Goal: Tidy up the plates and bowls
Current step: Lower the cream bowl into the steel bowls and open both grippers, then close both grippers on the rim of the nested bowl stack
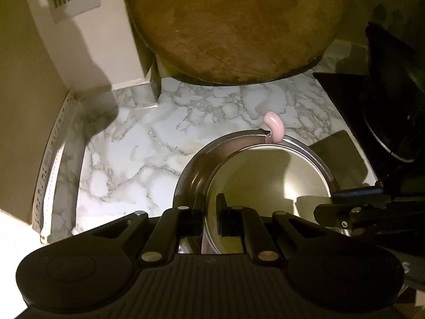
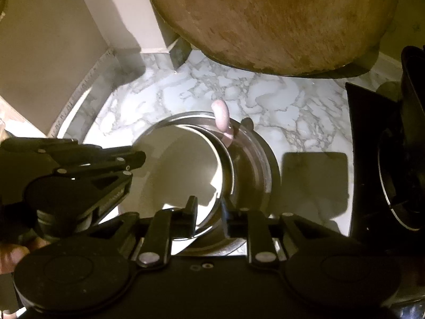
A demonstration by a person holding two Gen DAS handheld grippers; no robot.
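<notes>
Both tools straddle the steel bowl's [image 1: 265, 175] rim: left [image 1: 211, 218] clamped, right [image 2: 209, 218] slightly parted.

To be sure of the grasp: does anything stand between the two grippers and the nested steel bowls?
Nothing visible does. The left gripper is closed on the near rim of the steel bowls, and the right gripper has the rim between its fingers. The pink hook hangs on the far rim, away from both.

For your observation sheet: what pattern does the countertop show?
White marble with grey veining on the countertop, clearest in the left wrist view.
</notes>
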